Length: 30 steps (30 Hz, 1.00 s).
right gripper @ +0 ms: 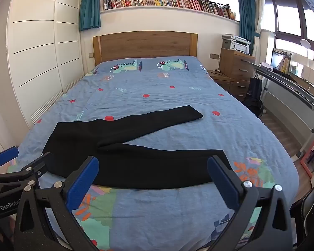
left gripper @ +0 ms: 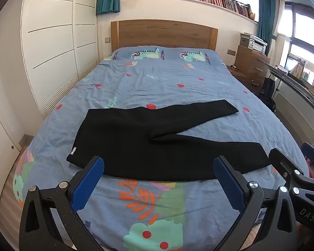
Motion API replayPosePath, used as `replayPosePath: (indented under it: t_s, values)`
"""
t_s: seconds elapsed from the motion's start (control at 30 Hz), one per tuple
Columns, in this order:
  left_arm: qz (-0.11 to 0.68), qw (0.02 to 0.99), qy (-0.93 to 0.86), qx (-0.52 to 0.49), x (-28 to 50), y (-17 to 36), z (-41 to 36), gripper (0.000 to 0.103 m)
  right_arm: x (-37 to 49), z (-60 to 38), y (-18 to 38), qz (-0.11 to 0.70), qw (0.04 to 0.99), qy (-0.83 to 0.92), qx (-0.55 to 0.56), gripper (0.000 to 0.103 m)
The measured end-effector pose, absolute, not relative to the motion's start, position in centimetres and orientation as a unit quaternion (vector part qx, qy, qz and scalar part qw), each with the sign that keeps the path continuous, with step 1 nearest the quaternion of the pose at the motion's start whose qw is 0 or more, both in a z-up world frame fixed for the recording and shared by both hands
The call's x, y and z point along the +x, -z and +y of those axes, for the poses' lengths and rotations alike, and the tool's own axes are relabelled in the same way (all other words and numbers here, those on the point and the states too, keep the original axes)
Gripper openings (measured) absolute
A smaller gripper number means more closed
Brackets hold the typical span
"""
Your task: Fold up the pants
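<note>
Pants lie flat on blue patterned bed.

The left hand-held gripper is a matte black, speckled frame of angular linkage arms with triangular cut-outs, joined by round silver pivot screws, and each finger carries a textured blue pad. The right hand-held gripper is built the same way, with the same blue pads and silver screws. White lettering marks the black bodies: "DAS" on the right one, "GenRobo" on the left.
</note>
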<state>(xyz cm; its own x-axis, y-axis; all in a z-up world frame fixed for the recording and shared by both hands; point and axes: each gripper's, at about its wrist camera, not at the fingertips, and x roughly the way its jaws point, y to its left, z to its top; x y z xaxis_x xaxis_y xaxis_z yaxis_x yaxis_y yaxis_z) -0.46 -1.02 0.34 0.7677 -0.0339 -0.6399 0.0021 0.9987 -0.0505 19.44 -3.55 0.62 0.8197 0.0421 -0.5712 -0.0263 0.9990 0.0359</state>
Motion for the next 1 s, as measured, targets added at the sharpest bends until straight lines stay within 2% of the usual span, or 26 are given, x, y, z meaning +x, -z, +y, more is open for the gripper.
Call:
replayPosePath:
  t_s: [1.0]
  values:
    - [0.343,0.939,0.012,-0.03,-0.37,-0.59,-0.6,0.102,19.4,-3.88,-0.55,0.302,0.953,-0.018,0.009,0.103]
